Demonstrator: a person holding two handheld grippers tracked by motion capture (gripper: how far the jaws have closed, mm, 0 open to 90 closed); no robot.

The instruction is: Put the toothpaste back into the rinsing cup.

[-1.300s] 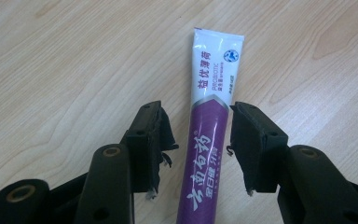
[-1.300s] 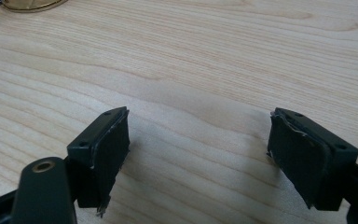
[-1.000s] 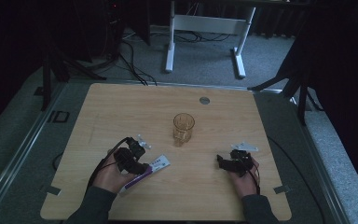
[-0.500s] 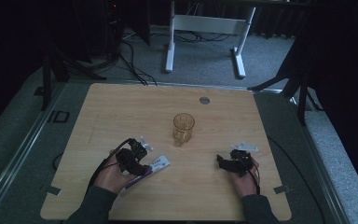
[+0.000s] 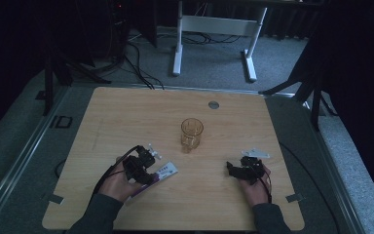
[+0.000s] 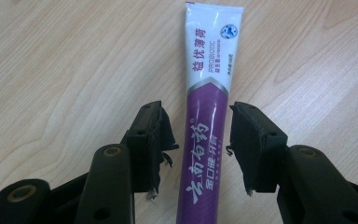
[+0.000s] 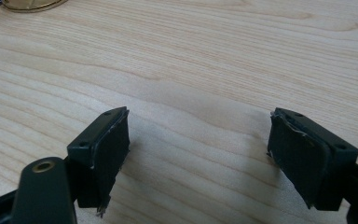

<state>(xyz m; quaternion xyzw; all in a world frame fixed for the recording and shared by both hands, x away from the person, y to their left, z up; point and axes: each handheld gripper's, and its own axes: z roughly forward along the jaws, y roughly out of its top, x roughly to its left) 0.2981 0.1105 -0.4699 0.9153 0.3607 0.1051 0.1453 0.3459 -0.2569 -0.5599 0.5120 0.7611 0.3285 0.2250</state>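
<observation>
At the lower left of the high view, the left hand-held gripper (image 5: 148, 165) straddles a toothpaste tube (image 6: 207, 116) lying flat on the desk (image 5: 126, 112), jaws spread, pads clear, long axis running straight ahead; purple body, white crimped end. Lower right, the right hand-held gripper (image 5: 236, 170) rests spread, farther off.

Glossy plastic tube (image 6: 209, 116) — (matt) wood table (image 6: 65, 70)

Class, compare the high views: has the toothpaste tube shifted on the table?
No. The toothpaste tube lies at the same spot left of and below the amber cup.
</observation>
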